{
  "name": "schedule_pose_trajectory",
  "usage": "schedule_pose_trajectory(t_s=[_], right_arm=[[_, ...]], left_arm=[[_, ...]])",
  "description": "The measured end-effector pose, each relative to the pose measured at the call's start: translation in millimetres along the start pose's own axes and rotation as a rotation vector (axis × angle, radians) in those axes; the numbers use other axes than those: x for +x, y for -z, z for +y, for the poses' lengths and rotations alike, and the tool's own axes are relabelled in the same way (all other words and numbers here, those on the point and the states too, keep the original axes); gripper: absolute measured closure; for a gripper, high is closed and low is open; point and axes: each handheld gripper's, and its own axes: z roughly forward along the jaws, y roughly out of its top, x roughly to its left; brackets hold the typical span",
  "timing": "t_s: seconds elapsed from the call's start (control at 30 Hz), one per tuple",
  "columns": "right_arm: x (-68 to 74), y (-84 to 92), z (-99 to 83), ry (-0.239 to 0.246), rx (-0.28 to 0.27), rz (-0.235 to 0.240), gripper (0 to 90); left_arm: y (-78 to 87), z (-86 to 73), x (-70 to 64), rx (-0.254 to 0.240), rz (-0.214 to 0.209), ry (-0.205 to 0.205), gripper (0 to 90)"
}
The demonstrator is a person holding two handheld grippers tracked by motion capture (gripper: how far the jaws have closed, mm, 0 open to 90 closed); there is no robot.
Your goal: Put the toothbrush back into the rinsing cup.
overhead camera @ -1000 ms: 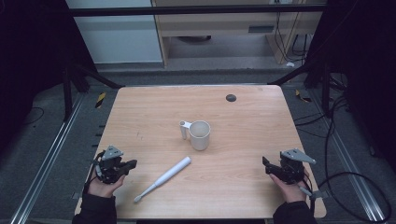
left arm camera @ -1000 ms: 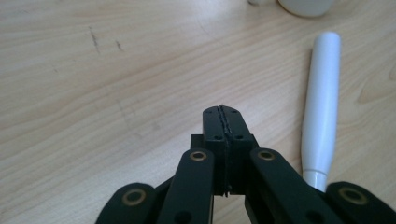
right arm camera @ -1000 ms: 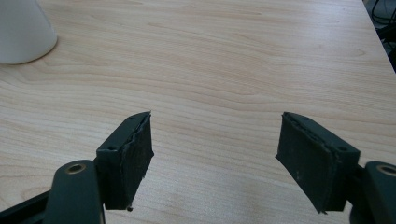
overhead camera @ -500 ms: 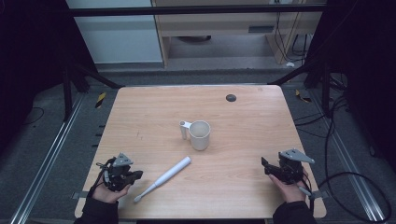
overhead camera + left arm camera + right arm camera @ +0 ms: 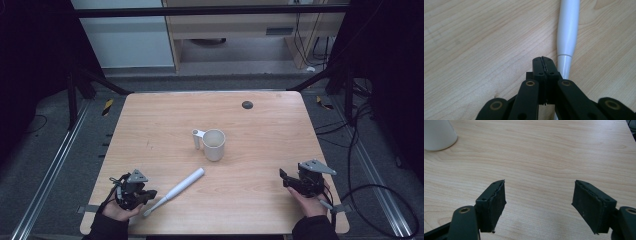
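Note:
A white toothbrush-like stick [image 5: 179, 190] lies slanted on the wooden table [image 5: 260, 130], its thin end toward the near left. My left gripper [image 5: 148, 195] rests at the near left corner, right beside that thin end. In the left gripper view the gripper [image 5: 545, 59] has its jaws pressed together with nothing between them, and the white stick [image 5: 567, 32] runs just to their right. A white mug [image 5: 213, 144] with its handle to the left stands mid-table. At the near right my right gripper [image 5: 283, 176] is open; in its own view the gripper [image 5: 539, 197] frames bare wood, the mug [image 5: 437, 133] at top left.
A small dark round spot [image 5: 247, 104] sits near the table's far edge. Metal rails and cables run along the floor on both sides of the table. A shelf unit stands beyond the far edge.
My left gripper has shifted right and toward the near edge, ending beside the thin end of the white stick. The right gripper, mug and stick have stayed put.

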Motion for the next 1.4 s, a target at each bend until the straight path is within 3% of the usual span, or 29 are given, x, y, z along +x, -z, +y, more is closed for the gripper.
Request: schedule_pose_trajectory(t_s=[0.3,1.4], right_arm=[[-0.1,0.0,-0.1,0.000,0.000,0.001,26.4],[0.4,-0.4,-0.3,0.000,0.006,0.003,26.7]], left_arm=[[-1.3,-1.9,-5.7,0.024,-0.019,-0.023,89.6],[-7.4,-4.5,-29.3,0.041,-0.085,-0.068,89.6]])
